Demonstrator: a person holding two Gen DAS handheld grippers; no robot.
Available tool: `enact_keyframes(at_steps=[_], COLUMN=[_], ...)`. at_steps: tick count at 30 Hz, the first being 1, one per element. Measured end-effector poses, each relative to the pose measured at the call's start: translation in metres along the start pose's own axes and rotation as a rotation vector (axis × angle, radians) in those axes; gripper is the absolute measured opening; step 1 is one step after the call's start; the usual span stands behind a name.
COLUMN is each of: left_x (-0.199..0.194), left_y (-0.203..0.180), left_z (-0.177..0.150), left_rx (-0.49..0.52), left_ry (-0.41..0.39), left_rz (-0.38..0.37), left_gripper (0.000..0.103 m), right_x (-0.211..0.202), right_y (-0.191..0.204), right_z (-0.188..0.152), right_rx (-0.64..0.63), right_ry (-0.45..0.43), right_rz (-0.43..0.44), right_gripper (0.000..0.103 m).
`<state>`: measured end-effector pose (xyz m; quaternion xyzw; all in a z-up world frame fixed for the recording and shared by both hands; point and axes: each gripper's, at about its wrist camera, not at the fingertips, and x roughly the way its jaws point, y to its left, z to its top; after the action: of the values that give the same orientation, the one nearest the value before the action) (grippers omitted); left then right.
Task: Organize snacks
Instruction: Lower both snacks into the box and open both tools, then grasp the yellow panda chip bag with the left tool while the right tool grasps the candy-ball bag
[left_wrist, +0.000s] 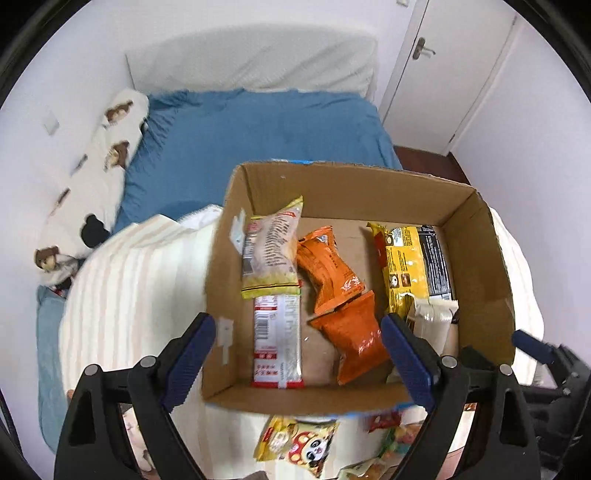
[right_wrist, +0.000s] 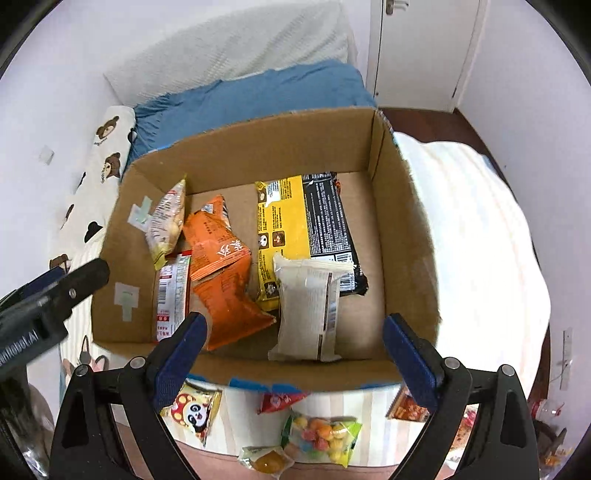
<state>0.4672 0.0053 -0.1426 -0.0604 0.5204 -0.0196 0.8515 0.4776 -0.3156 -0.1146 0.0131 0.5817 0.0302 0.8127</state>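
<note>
An open cardboard box (left_wrist: 354, 184) (right_wrist: 258, 147) sits on a striped cloth. Inside lie a pale yellow-edged packet (left_wrist: 271, 251) (right_wrist: 166, 221), a red-and-white packet (left_wrist: 277, 343) (right_wrist: 171, 295), two orange packets (left_wrist: 332, 269) (right_wrist: 221, 273), a yellow-and-black packet (left_wrist: 413, 262) (right_wrist: 303, 232) and a white packet (right_wrist: 310, 306) (left_wrist: 430, 319). My left gripper (left_wrist: 297, 362) is open and empty over the box's near left part. My right gripper (right_wrist: 293, 354) is open and empty over the near wall. Loose snacks lie before the box: a panda packet (left_wrist: 299, 443) (right_wrist: 194, 410), a candy bag (right_wrist: 321, 435), a small red packet (right_wrist: 280, 400).
The box stands on a cloth-covered surface (left_wrist: 140, 280) (right_wrist: 480, 240) beside a bed with a blue sheet (left_wrist: 258, 129). A bear-print pillow (left_wrist: 99, 177) lies at the left. A white door (left_wrist: 450, 66) is at the back right. The other gripper shows at each view's edge (right_wrist: 48, 302) (left_wrist: 546, 354).
</note>
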Motion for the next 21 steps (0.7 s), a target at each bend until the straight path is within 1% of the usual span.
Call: enact_keyframes(at_steps=[2, 7, 10, 14, 18, 19, 21], left_x=[-0.013, -0.047, -0.063, -0.080, -0.090, -0.091, -0.090], left_y=[-0.001, 0.001, 0.000, -0.001, -0.002, -0.002, -0.003], left_z=[-0.009, -0.029, -0.041, -0.057, -0.071, -0.074, -0.082], left_rx=[0.002, -0.011, -0.012, -0.020, -0.032, -0.035, -0.036], left_ry=[-0.029, -0.086, -0.115, -0.135, -0.132, -0.128, -0.123], left_rz=[0.010, 0.004, 0.008, 0.005, -0.010, -0.015, -0.010], left_gripper=[0.092, 0.092, 0.092, 0.092, 0.092, 0.098, 0.103], right_x=[-0.013, -0.046, -0.065, -0.085, -0.098, -0.098, -0.097], right_y=[0.002, 0.006, 0.007, 0.010, 0.009, 0.008, 0.003], right_z=[-0.008, -0.024, -0.033, -0.046, -0.061, -0.064, -0.072], right_rx=[-0.010, -0.034, -0.040, -0.048, -0.042, -0.041, -0.026], right_ry=[-0.032, -0.106, -0.136, -0.161, -0.160, -0.155, -0.145], right_rz=[-0.007, -0.017, -0.006, 0.011, 0.045, 0.049, 0.059], right_gripper=[0.098, 0.098, 0.098, 0.098, 0.098, 0.099, 0.101])
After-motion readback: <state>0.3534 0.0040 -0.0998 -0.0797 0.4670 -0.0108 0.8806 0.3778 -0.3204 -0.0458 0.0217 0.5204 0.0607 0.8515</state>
